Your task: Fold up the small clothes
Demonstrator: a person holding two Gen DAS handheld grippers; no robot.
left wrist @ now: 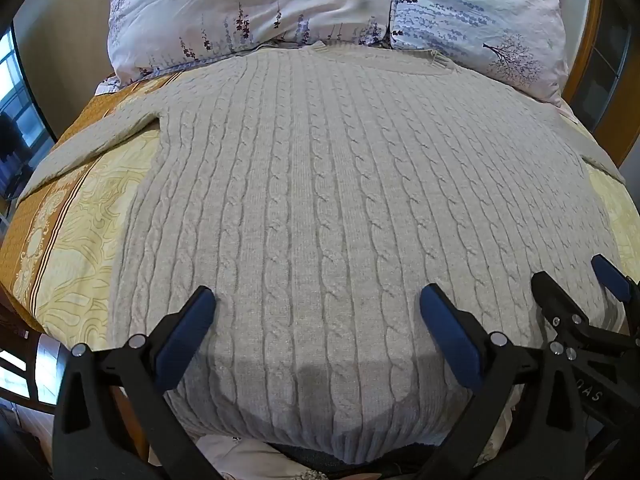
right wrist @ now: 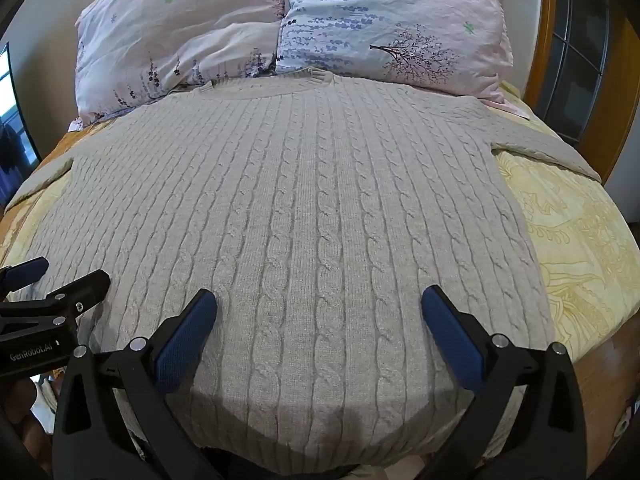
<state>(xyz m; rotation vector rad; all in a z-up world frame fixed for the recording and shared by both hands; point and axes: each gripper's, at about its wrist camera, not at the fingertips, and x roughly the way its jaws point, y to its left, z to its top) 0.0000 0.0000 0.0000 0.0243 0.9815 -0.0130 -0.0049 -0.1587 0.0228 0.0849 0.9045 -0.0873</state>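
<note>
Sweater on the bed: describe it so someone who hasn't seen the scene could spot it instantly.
Find the bed with the yellow patterned bedspread and two floral pillows at its head. Spread flat across the middle, neckline toward the pillows and sleeves angled out to each side, lies the sweater. It is the only plain pale grey thing there, with raised cable ribs running lengthwise, unlike the printed fabrics around it.

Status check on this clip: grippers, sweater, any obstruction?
Left gripper and right gripper open, empty, above the hem. Sweater flat, unfolded, sleeves out. Pillows touch the collar.

Sweater (left wrist: 320,200) sleeve ends (both sides) run past the bed's edges.
</note>
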